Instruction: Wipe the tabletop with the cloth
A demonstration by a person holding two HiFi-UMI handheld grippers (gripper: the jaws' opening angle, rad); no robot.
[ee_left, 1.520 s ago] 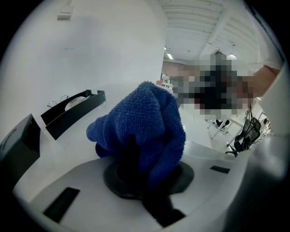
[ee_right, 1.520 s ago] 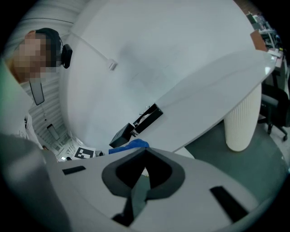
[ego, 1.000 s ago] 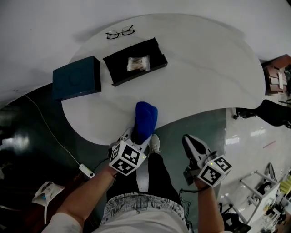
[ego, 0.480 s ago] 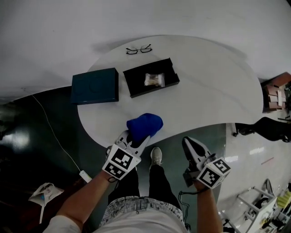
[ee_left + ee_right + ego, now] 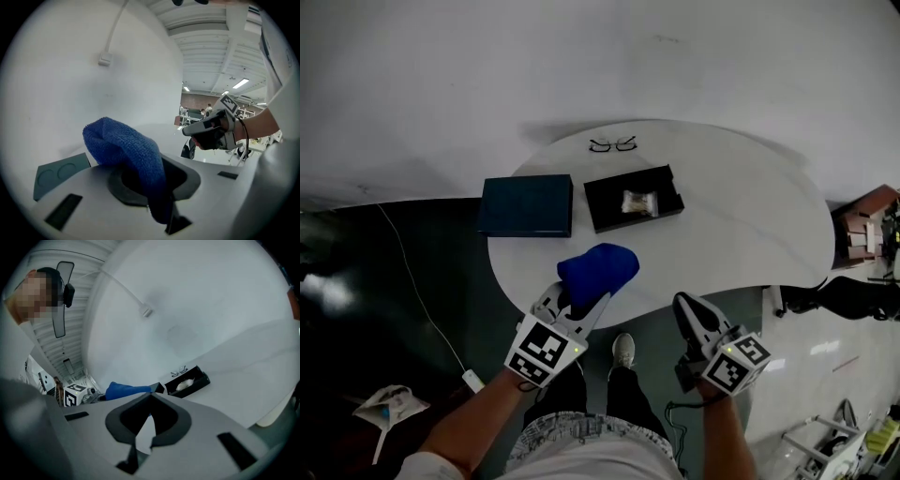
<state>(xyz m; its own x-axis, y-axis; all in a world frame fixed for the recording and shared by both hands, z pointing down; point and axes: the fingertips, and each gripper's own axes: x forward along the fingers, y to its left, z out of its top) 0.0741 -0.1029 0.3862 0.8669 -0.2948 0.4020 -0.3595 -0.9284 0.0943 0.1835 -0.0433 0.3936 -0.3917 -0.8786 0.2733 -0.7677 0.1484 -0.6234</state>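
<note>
- Blue terry cloth is bulging up in a rounded wad past the jaw tips of the left gripper, one end pinched between the jaws, which are clamping tight on it.
- Wad is sitting over the near edge of the white tabletop, whether pressing on it or just above cannot be told.
- Right gripper is hanging off the table's near edge, well apart from the cloth, its jaws drawn together with nothing between them.
- Farther back, a black tray holding a small wrapped item is lying just beside a dark teal box.
- Glasses are resting near the far edge.
</note>
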